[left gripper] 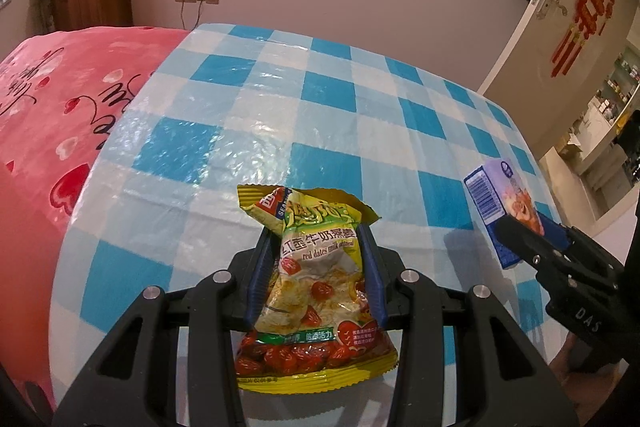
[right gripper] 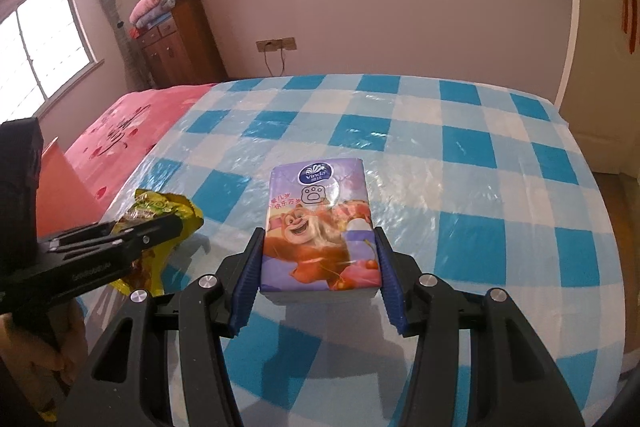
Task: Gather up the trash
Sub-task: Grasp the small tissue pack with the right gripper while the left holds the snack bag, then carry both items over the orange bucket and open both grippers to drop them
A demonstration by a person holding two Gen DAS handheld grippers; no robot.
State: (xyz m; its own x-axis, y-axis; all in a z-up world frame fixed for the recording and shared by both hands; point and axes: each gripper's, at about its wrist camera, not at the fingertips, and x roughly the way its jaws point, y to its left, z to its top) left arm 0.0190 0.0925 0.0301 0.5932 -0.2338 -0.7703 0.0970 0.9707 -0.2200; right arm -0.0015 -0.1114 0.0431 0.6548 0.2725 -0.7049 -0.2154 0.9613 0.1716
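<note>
Crinkled yellow-green foil: the oatmeal packet sits pinched between the blue pads of the left tongs, gripped across its middle so both sealed ends flare free at 12 and 6 o'clock. The waist grip likely suits a limp bag, which would otherwise fold and slip.

Right tongs are clamped on the purple tissue pack, pads on its two long sides, printed face up. Judged: a soft block holds its shape best when squeezed across the narrow width. In the left view the same pack shows at 3 o'clock, raised off the surface with a shadow beneath.

Both items hang above the blue-and-white checked tabletop, near its front edge; neither touches it. The packet appears at 9 o'clock in the right view, well apart from the pack.

No bin or bag visible in either view, so the drop point cannot be told. Pink blanket lies at 9 o'clock beside the tabletop.
</note>
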